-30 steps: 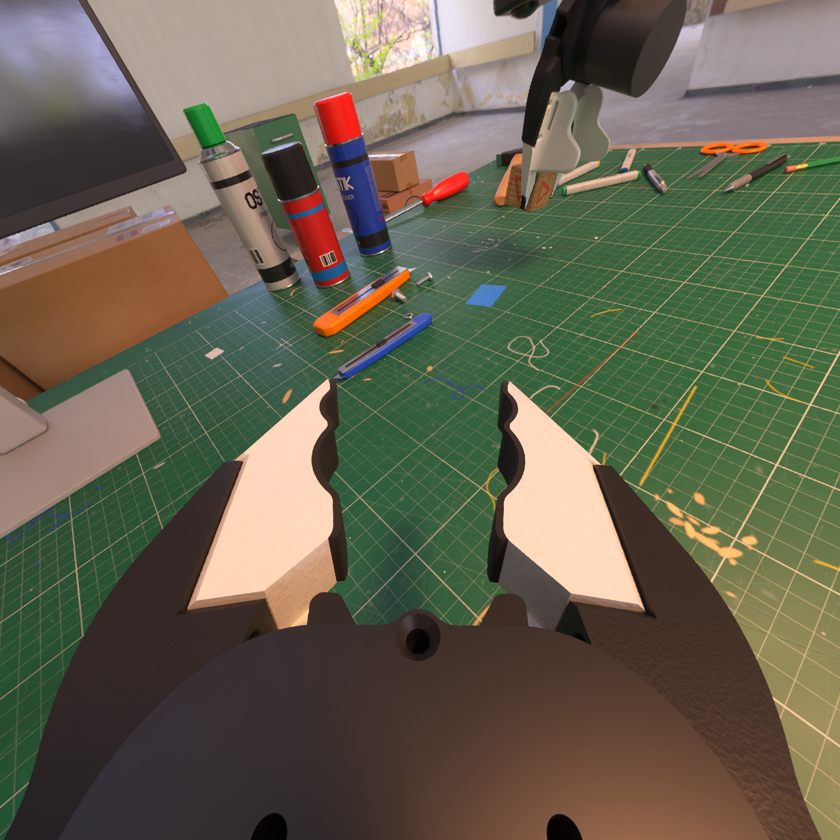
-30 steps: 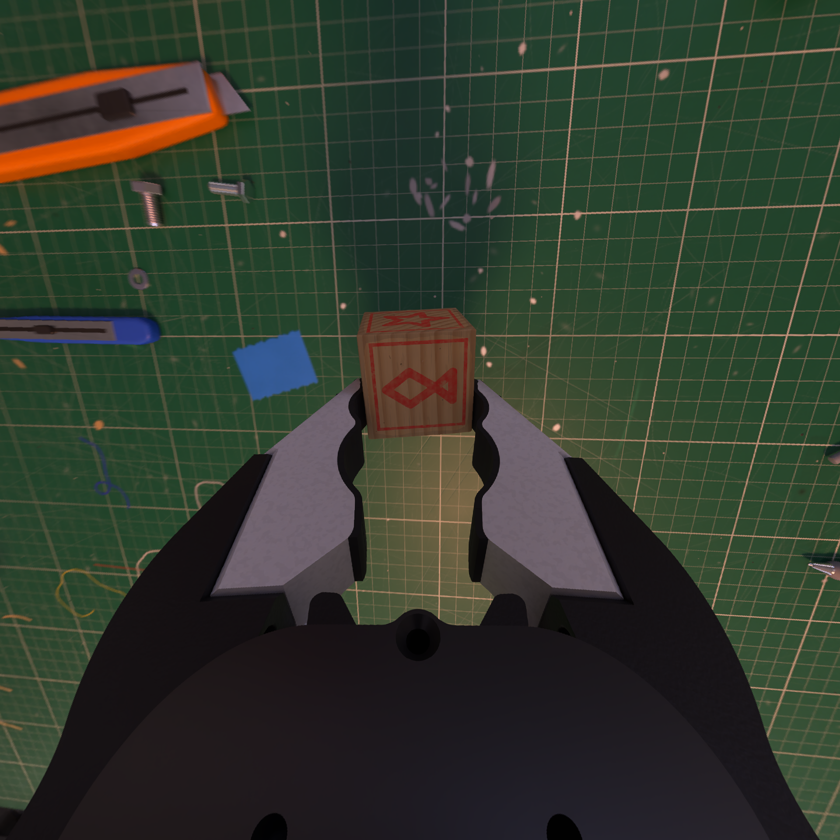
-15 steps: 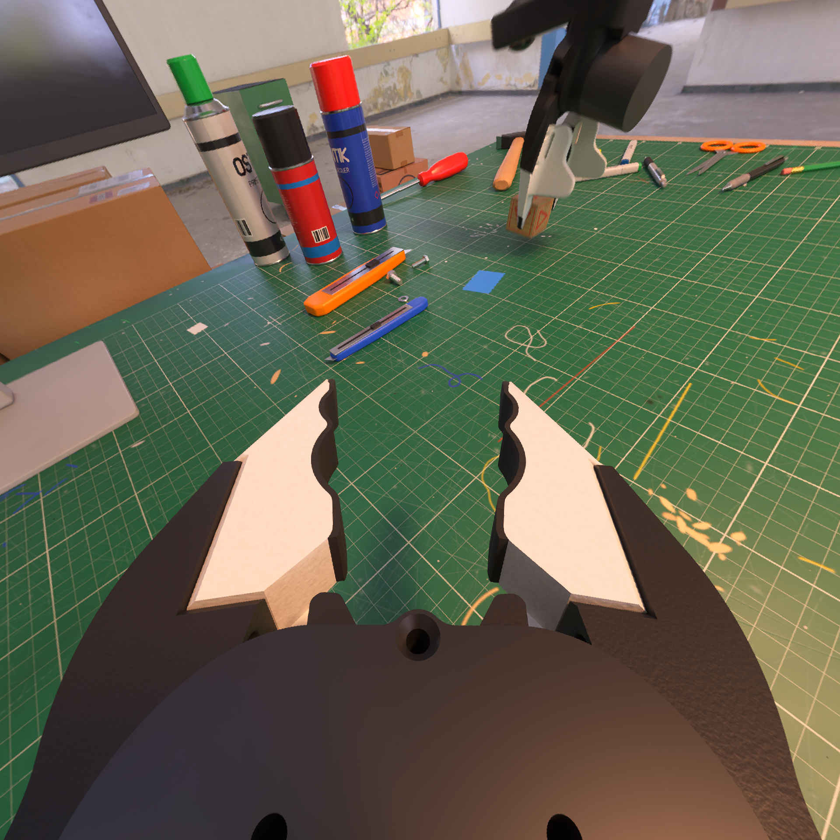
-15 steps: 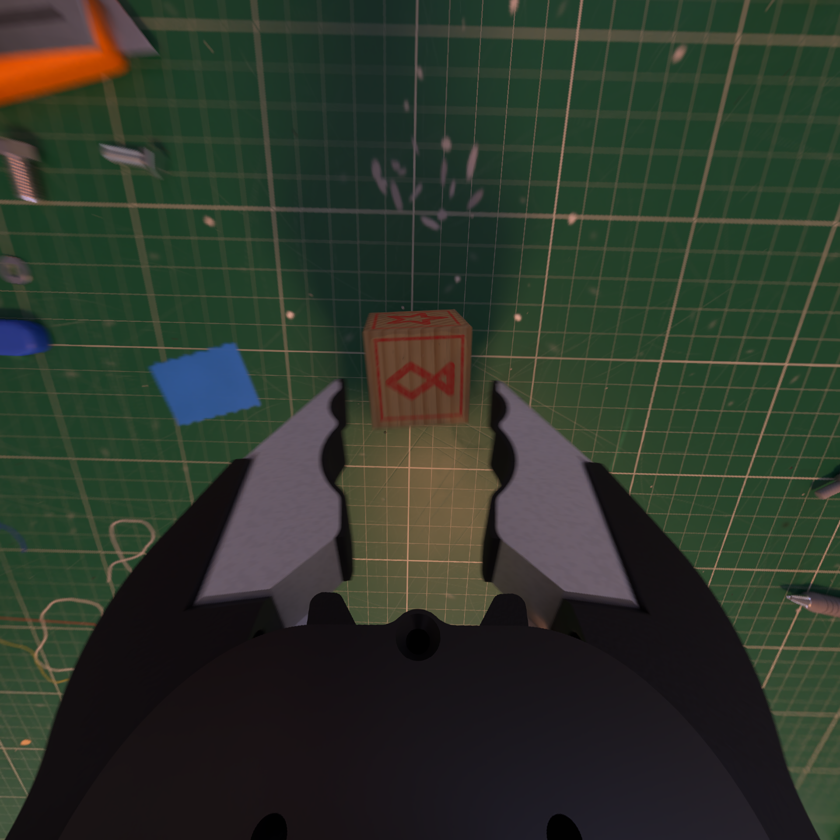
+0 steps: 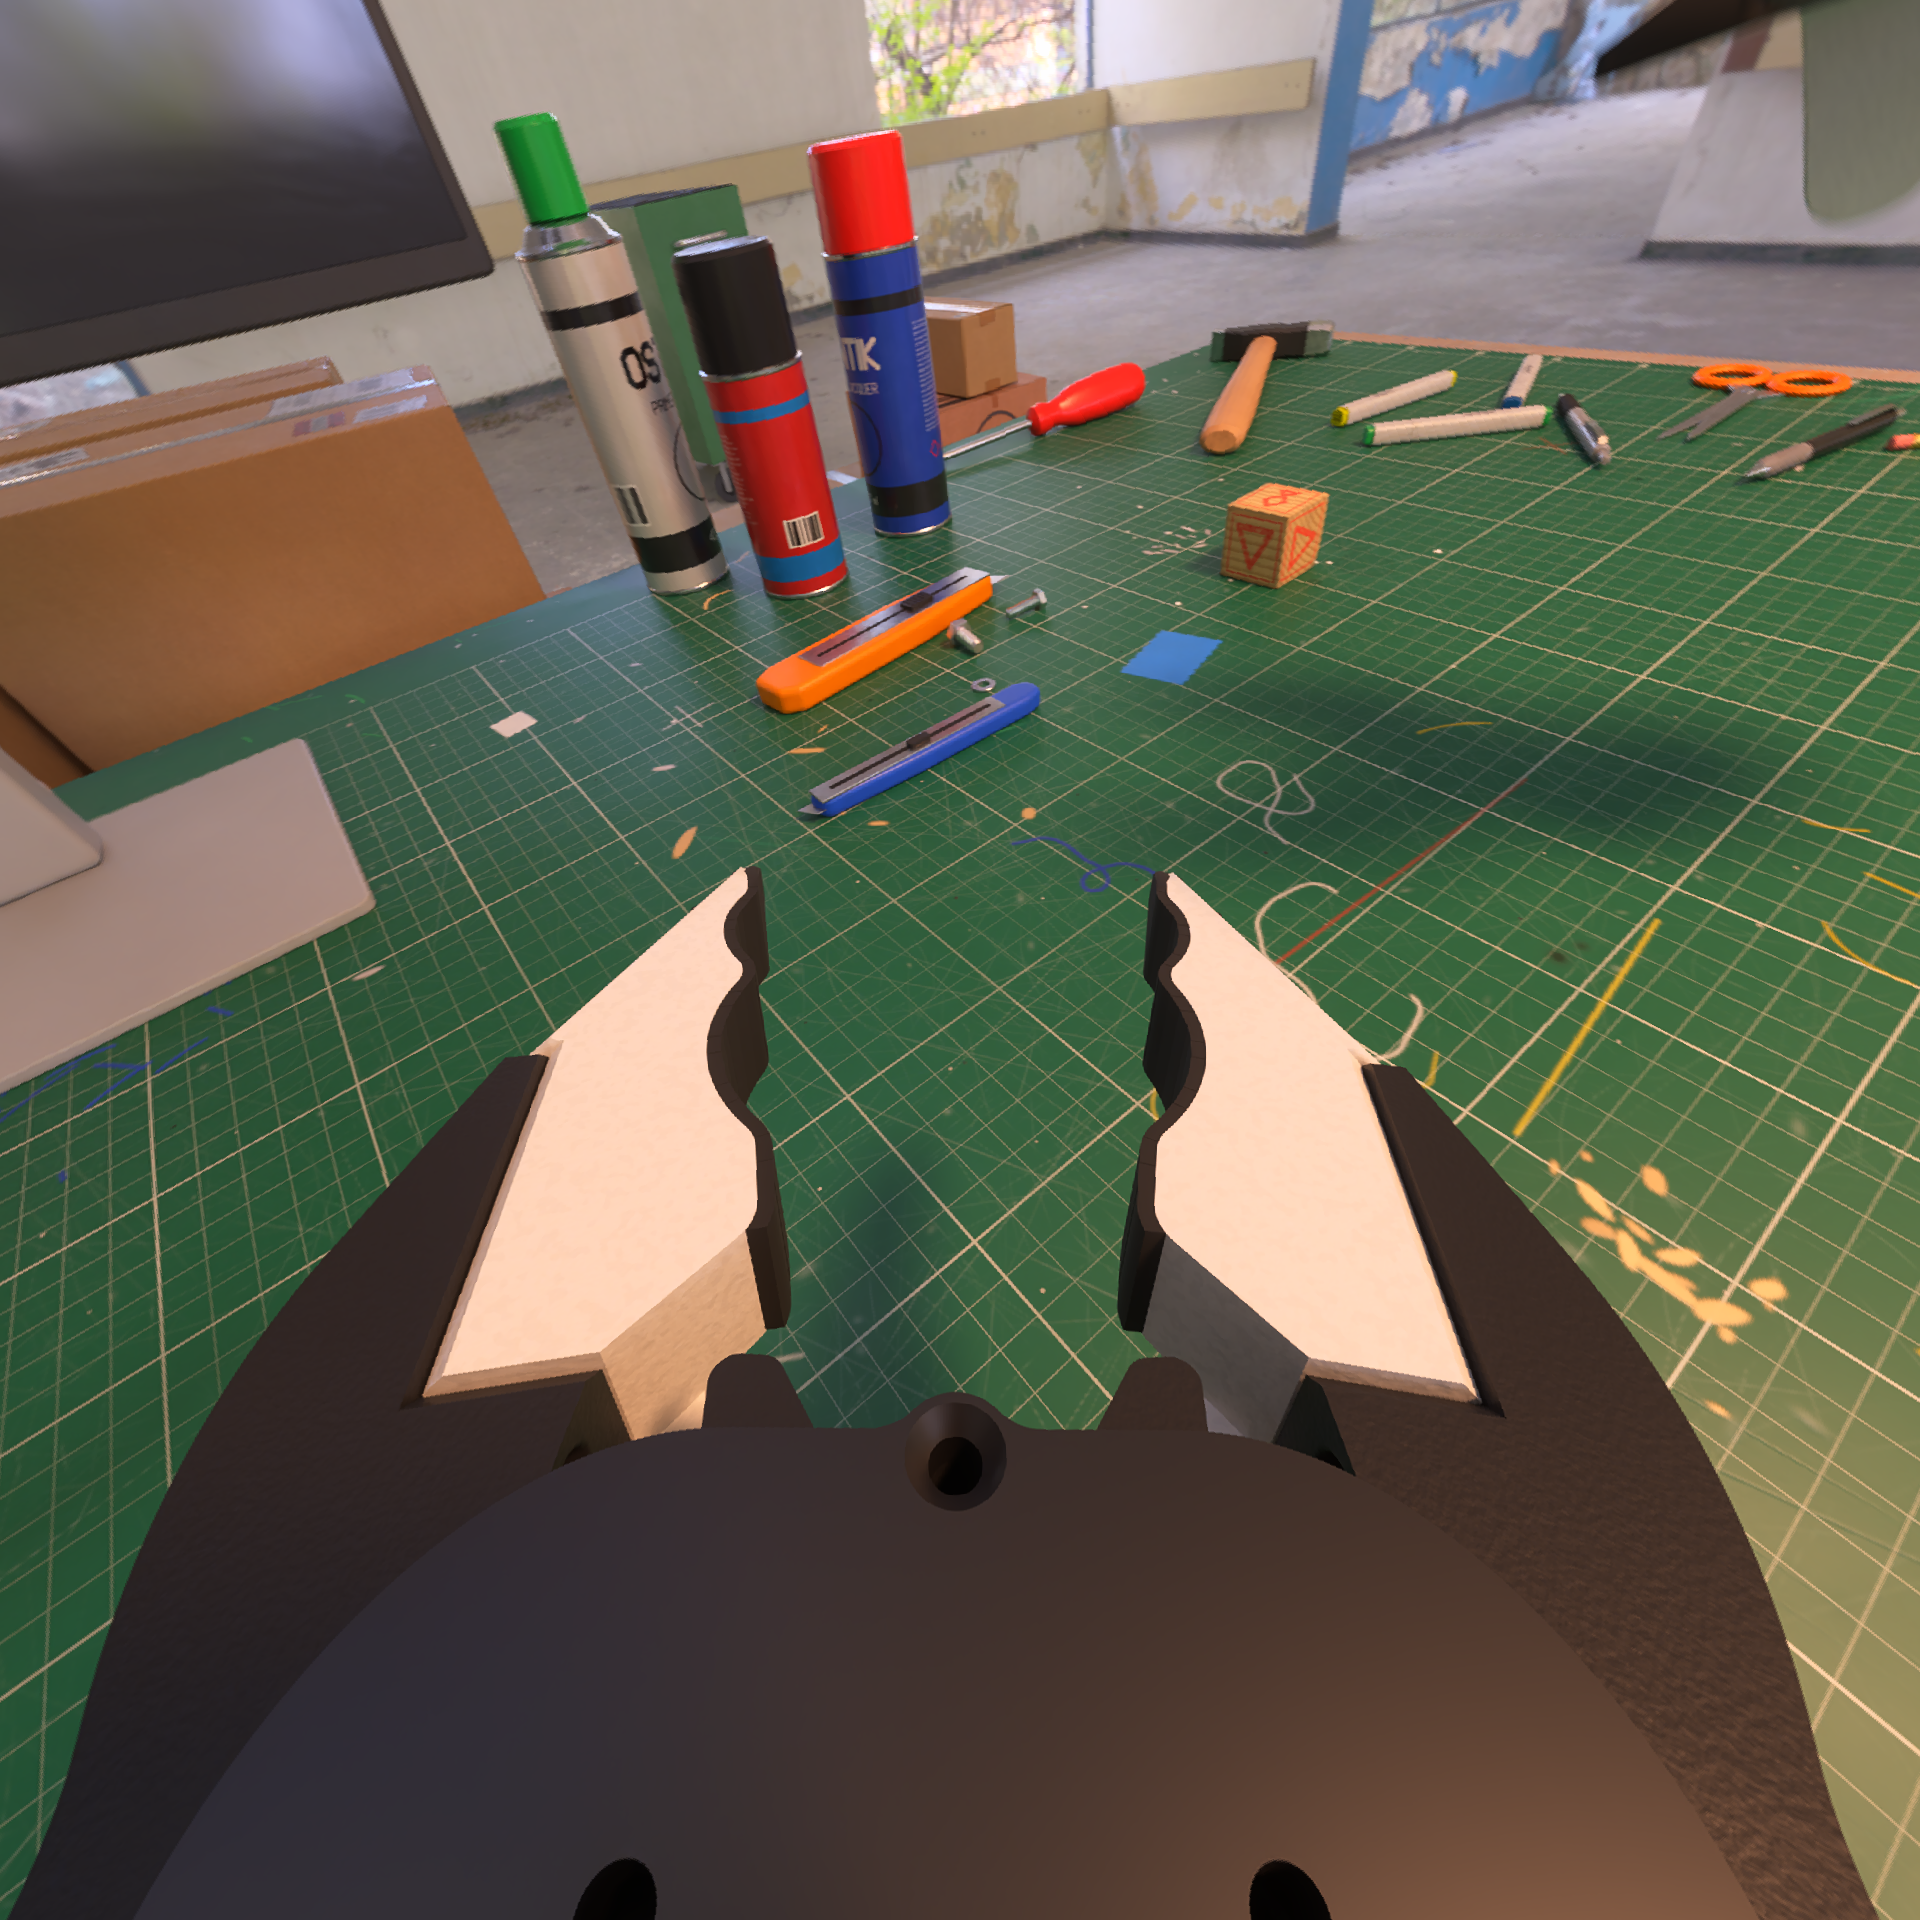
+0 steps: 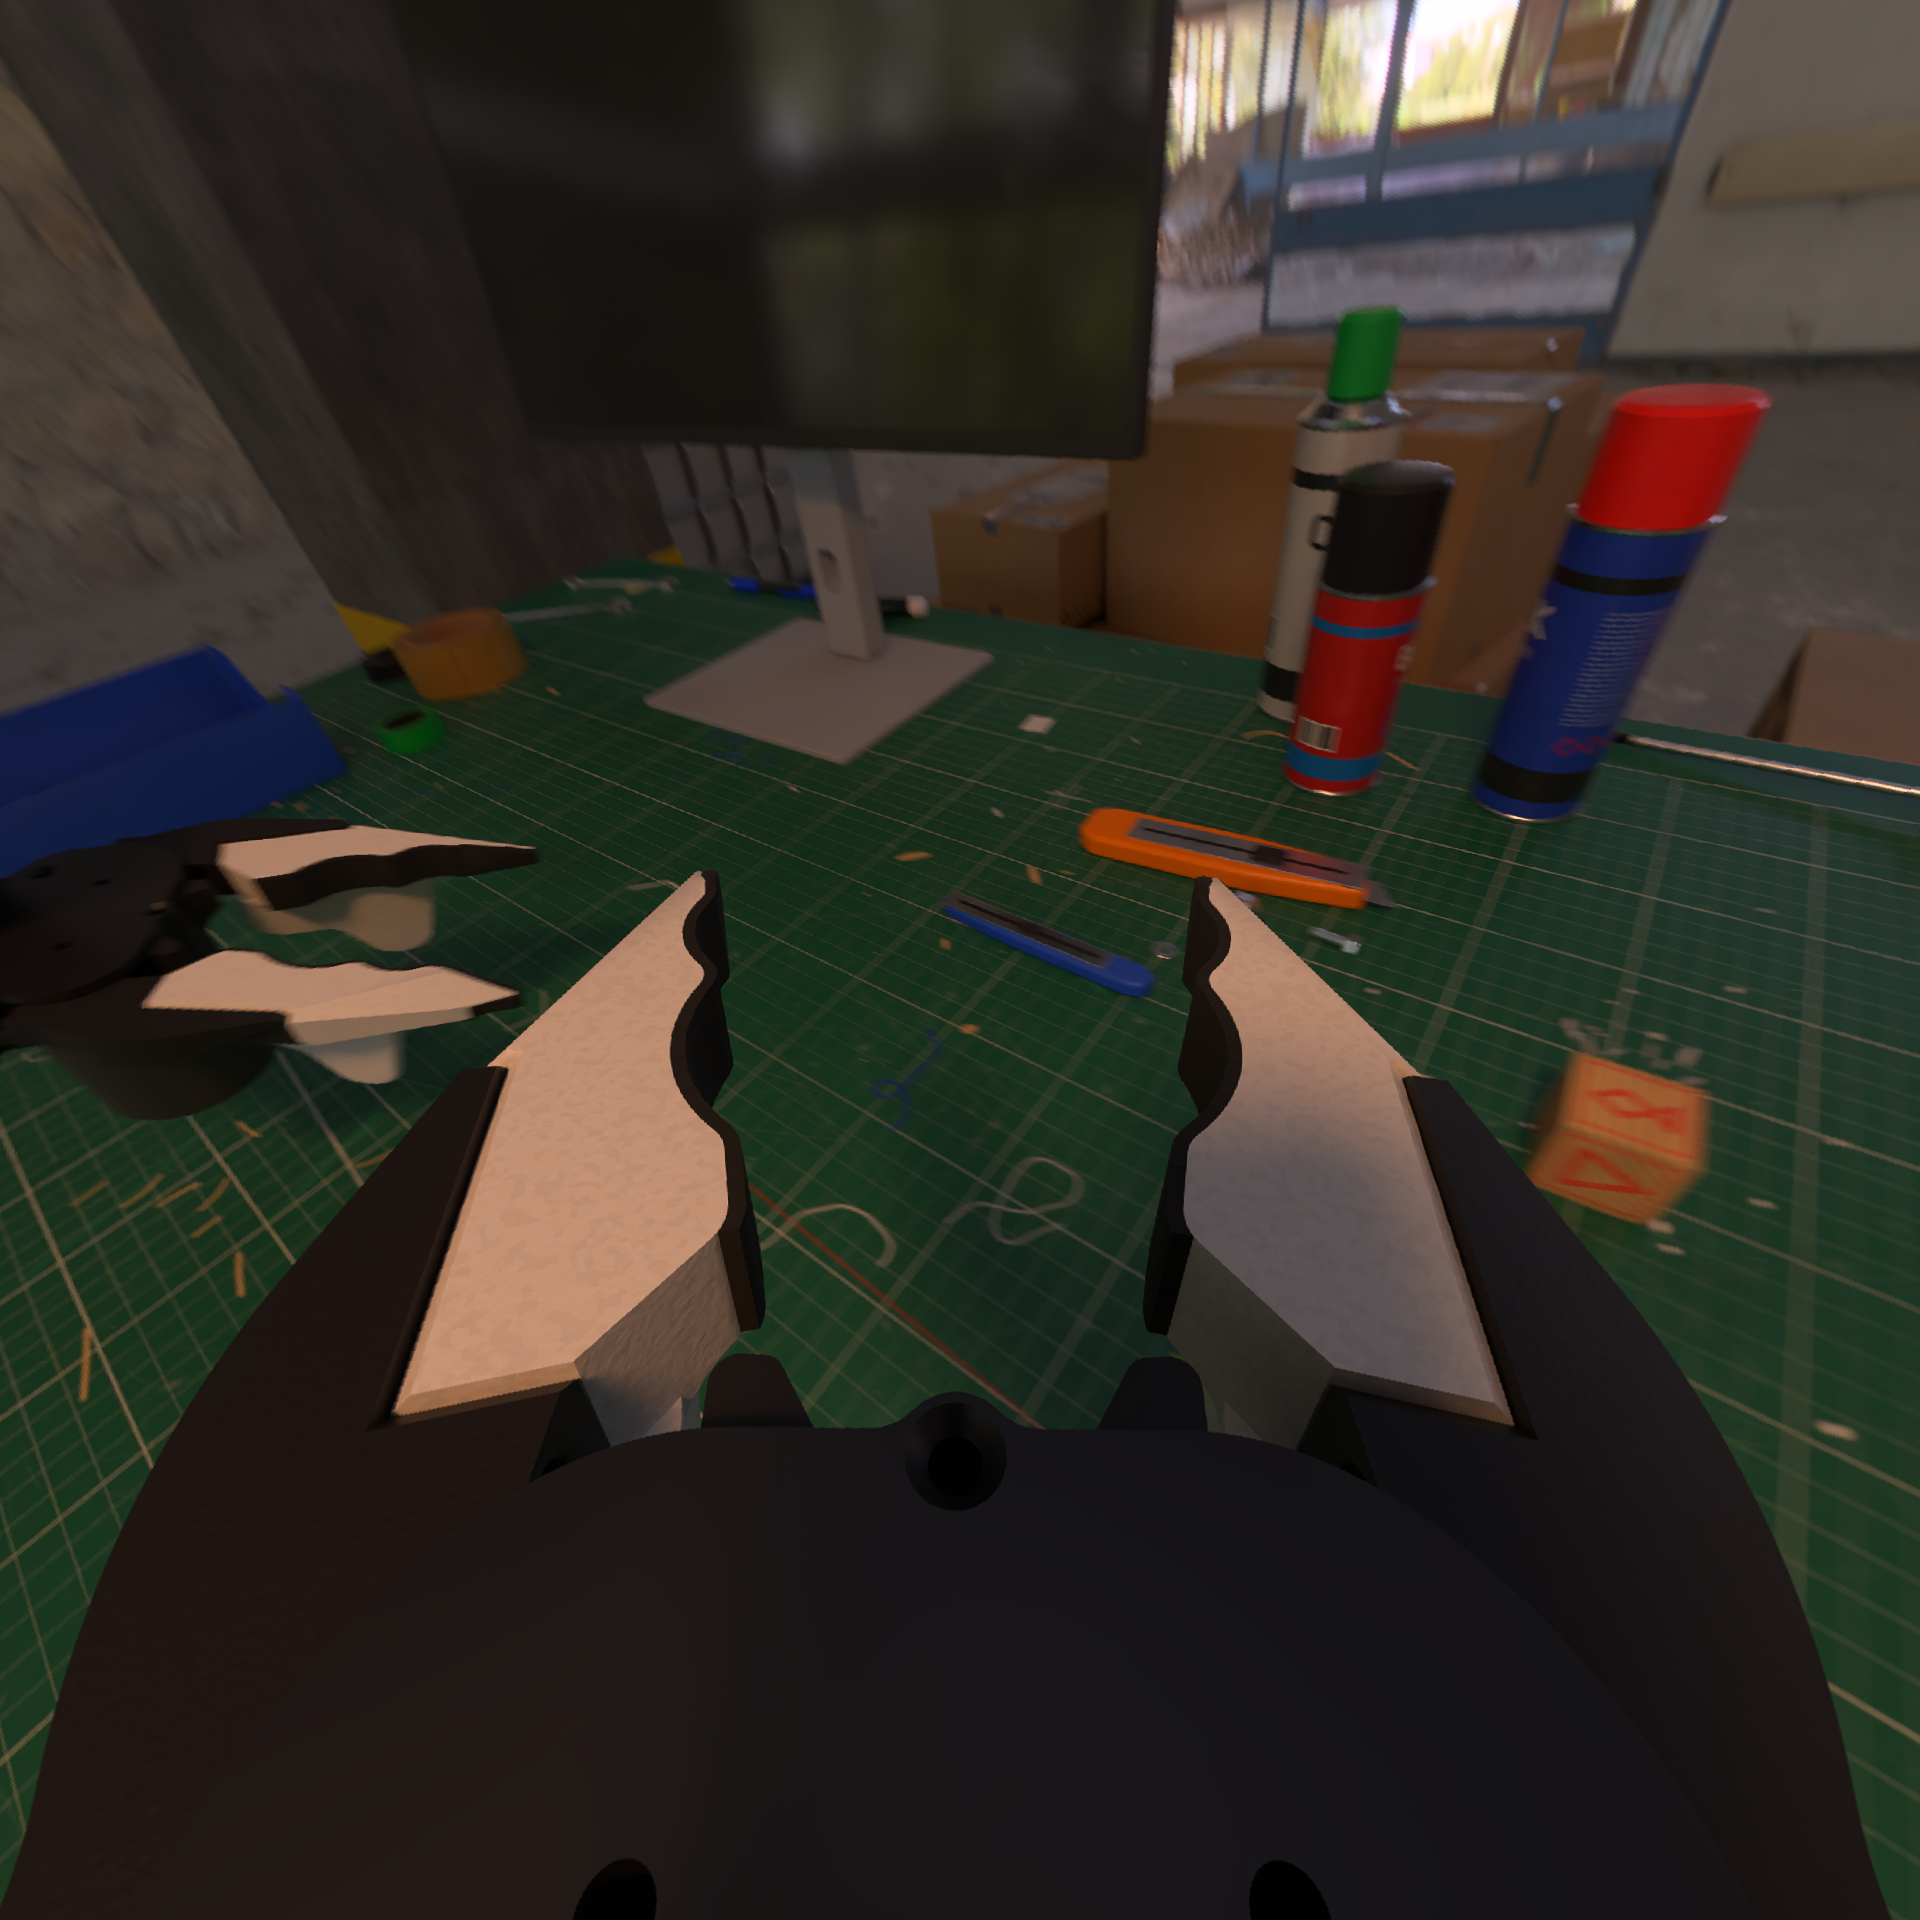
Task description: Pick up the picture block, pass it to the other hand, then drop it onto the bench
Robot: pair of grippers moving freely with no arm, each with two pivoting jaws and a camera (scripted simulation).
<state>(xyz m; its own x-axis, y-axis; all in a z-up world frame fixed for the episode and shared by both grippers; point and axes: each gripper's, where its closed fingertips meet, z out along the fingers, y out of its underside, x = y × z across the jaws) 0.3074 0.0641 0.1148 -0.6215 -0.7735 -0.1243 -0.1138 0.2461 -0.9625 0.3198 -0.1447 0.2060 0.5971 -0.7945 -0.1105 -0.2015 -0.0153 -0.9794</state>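
The picture block (image 5: 1275, 534), a small wooden cube with red line drawings, rests on the green cutting mat (image 5: 1558, 831) far ahead of my left gripper. It also shows in the right wrist view (image 6: 1621, 1135), low at the right, beside and clear of my right gripper. My left gripper (image 5: 954, 894) is open and empty above the mat. My right gripper (image 6: 951, 899) is open and empty, held level above the mat. The left gripper also shows in the right wrist view (image 6: 509, 925), at the left, open.
Three spray cans (image 5: 769, 416) stand at the mat's back edge. An orange knife (image 5: 873, 639), a blue knife (image 5: 920, 748) and screws (image 5: 1023, 601) lie near them. A hammer (image 5: 1242, 390), markers (image 5: 1455, 424) and scissors (image 5: 1756, 390) lie beyond the block. A monitor base (image 6: 821, 686) and cardboard boxes (image 5: 239, 540) are at the left.
My right gripper let go of the block, which now rests on the mat, then rose and swung away from pointing down to pointing level. The left gripper has hardly moved.
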